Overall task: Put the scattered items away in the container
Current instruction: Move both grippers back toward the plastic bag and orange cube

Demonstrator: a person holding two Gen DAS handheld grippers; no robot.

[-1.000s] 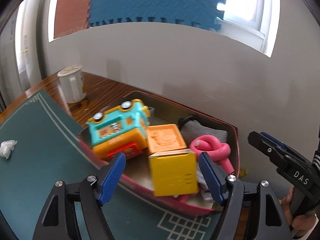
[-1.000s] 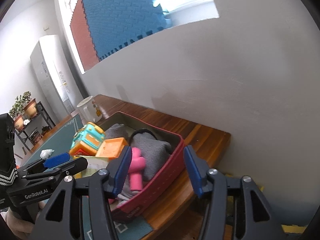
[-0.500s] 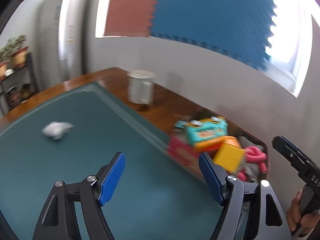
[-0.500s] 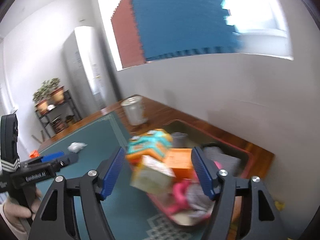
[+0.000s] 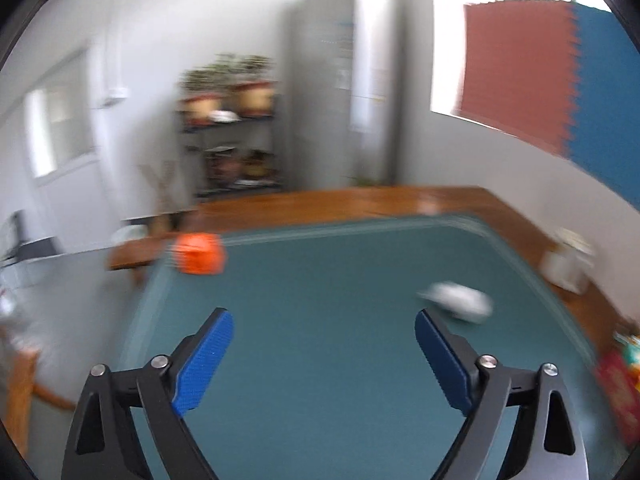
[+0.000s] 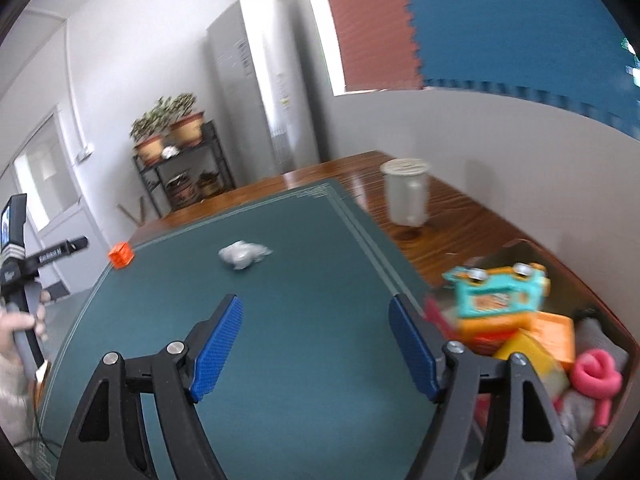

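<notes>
An orange cube [image 5: 199, 254] sits at the far left corner of the green mat [image 5: 340, 300]; it also shows in the right wrist view [image 6: 121, 255]. A crumpled white wad [image 5: 458, 299] lies on the mat, also in the right wrist view [image 6: 242, 255]. The red container [image 6: 568, 280], at the mat's right edge, holds a teal-and-orange toy [image 6: 496, 292], yellow and orange blocks, a pink coil [image 6: 594, 374] and grey cloth. My left gripper [image 5: 324, 364] is open and empty above the mat. My right gripper [image 6: 316, 348] is open and empty, left of the container.
A white mug [image 6: 408, 198] stands on the wooden table [image 6: 460, 216] beyond the container; it is blurred in the left wrist view [image 5: 566, 260]. A plant shelf [image 6: 180, 168] and a tall grey cabinet [image 6: 264, 92] stand behind the table. The left gripper's handle [image 6: 24, 248] is at the left.
Both grippers have swung left, away from the container and towards the open mat. The orange cube has come into the left wrist view. Both stay open and empty.
</notes>
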